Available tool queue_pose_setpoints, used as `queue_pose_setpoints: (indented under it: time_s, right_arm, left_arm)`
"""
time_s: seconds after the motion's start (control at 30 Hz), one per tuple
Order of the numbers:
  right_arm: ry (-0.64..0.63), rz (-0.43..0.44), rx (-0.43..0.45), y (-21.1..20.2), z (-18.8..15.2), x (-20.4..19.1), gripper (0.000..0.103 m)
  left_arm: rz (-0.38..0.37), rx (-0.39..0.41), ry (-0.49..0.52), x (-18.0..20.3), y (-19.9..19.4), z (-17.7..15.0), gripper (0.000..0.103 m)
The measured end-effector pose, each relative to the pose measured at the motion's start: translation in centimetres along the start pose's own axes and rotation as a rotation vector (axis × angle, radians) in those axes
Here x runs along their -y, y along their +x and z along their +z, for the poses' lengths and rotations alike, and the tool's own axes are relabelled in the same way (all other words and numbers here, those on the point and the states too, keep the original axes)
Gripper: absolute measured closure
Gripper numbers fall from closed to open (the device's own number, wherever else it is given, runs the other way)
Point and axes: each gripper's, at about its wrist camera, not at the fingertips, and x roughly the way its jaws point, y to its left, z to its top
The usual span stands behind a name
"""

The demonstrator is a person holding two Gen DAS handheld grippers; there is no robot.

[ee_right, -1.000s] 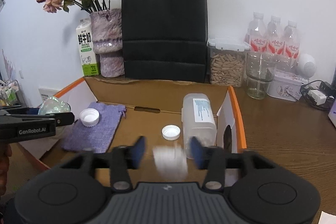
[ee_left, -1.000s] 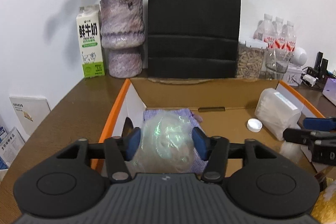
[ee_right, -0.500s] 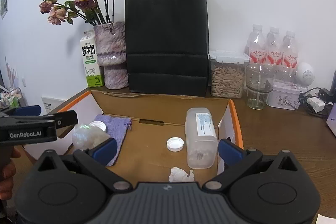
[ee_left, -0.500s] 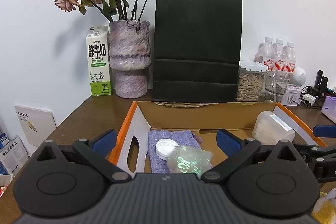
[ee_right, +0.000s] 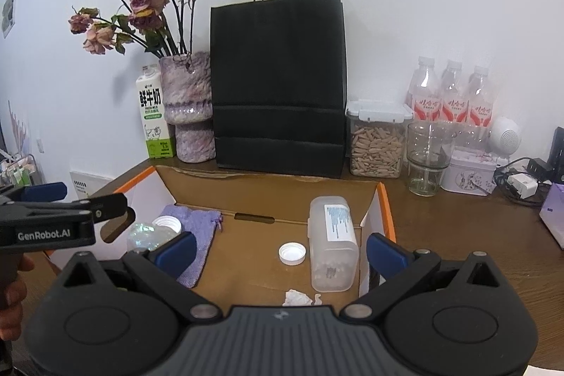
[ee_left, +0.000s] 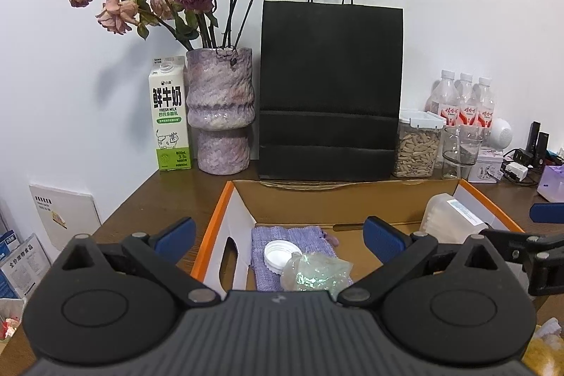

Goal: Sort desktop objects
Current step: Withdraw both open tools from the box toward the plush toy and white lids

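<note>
An open cardboard box (ee_left: 215, 224) with orange edges lies in front of me. In its left end a crinkled iridescent plastic bundle (ee_left: 313, 273) rests on a purple cloth pouch (ee_left: 292, 233), beside a white cap (ee_left: 280, 252). My left gripper (ee_left: 278, 236) hangs open above them and holds nothing. In the box's right end (ee_right: 386, 210) lie a clear swab container (ee_right: 333, 242), another white cap (ee_right: 292, 253) and a crumpled white tissue (ee_right: 298, 298). Over these, my right gripper (ee_right: 280, 249) is also open and holds nothing.
Behind the box stand a black paper bag (ee_left: 331, 94), a purple vase of dried roses (ee_left: 220, 115) and a milk carton (ee_left: 169, 118). At the back right are a seed jar (ee_right: 377, 140), a glass jar (ee_right: 428, 157), water bottles (ee_right: 451, 94) and a tin (ee_right: 467, 173).
Both grippers opened wide. The left let the iridescent bundle drop onto the pouch, and the right let the white tissue drop onto the box floor. Both have lifted slightly.
</note>
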Motion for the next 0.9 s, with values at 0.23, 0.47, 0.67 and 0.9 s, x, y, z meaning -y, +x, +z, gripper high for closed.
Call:
queue_pose_setpoints:
  time_s: [0.23,0.47,0.67,0.9]
  right_arm:
    - [-0.006,-0.001,0.021,-1.7,0.2,-0.3,0.000]
    - [-0.020,-0.004,0.038,-3.9,0.0,-0.7,0.000]
    - [-0.031,-0.005,0.055,-6.1,-0.3,-1.1,0.000]
    - [-0.035,0.009,0.061,-8.8,-1.3,-1.3,0.000]
  left_arm:
    - [0.003,0.015,-0.003,-0.3,-1.7,0.2,0.000]
    - [0.004,0.030,-0.004,-0.5,-3.9,0.2,0.000]
    - [-0.002,0.043,-0.005,-0.7,-6.0,-0.1,0.000]
    - [-0.030,0.066,-0.056,-1.5,-8.9,-0.7,0.000]
